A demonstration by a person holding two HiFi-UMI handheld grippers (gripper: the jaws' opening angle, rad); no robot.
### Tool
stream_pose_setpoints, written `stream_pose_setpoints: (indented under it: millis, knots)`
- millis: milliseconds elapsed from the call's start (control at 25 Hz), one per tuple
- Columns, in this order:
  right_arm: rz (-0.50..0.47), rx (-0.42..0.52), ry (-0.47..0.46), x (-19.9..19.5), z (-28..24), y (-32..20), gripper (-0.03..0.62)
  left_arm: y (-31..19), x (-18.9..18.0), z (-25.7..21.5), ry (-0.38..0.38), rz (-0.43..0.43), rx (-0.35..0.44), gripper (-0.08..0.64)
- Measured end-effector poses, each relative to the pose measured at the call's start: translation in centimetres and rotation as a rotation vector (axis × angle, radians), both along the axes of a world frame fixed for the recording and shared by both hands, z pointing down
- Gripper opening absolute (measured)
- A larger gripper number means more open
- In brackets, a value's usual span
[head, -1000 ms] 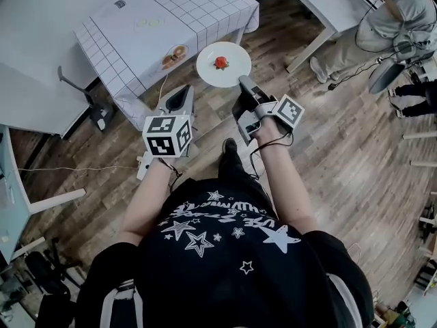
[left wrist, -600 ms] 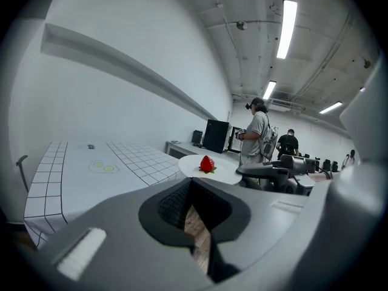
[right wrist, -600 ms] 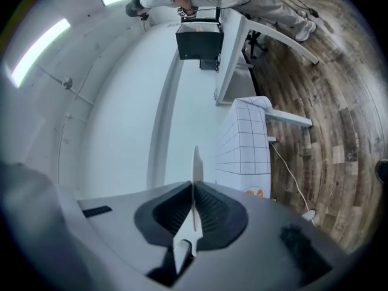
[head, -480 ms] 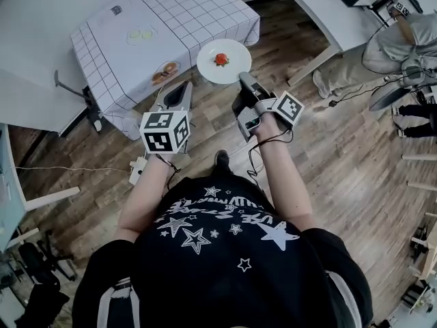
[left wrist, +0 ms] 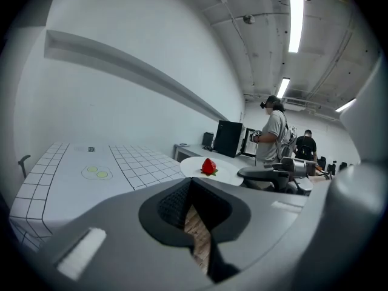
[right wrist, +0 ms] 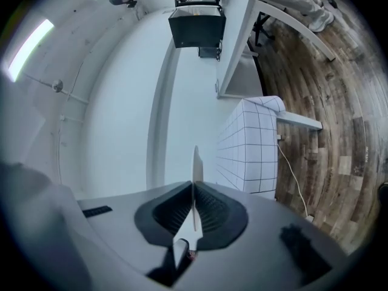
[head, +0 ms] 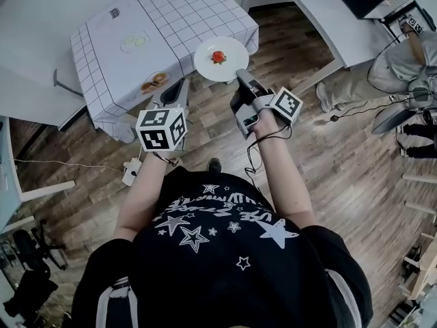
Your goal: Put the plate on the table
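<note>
Wood-floor room, checked-cloth table (head: 171,19): the plate (head: 205,63) with its strawberry (head: 218,57) has come closer and now overlaps the table's near edge by the right corner, apparently not yet down. Right gripper (head: 240,76) is clamped on its rim; left gripper (head: 181,87) is closed, empty.

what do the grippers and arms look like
Both the left gripper and right gripper are grey, tapering to two jaws, each carrying a white cube with black square markers. A black cable trails from the right one. The person wears a black star-print t-shirt.
</note>
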State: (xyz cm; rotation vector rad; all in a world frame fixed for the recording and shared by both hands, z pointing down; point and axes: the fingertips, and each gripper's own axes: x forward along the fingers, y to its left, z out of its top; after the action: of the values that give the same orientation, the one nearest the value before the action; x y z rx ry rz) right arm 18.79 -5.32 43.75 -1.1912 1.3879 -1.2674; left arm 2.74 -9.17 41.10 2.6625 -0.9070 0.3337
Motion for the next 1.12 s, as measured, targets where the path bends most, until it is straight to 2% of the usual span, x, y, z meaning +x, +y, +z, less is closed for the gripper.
stream_pose_setpoints:
  millis: [360,640,840,1120]
  knots:
    - [-0.014,-0.009,-0.011,2.2,0.5,-1.4,0.020,-1.4,2.1,0.5,-0.016,-0.005,-0.015,0.009]
    - [0.009,-0.044,0.011,4.0,0.5,-2.2,0.020,-3.0,4.7,0.2,-0.001,0.046,-0.022,0.009]
    - [0.013,-0.020,0.018,5.1,0.7,-3.2,0.020,-4.4,6.1,1.2,0.013,0.060,-0.021,0.009]
    - [0.008,-0.048,0.026,7.1,1.5,-8.6,0.020,-9.6,8.3,2.1,0.017,0.072,-0.040,0.009]
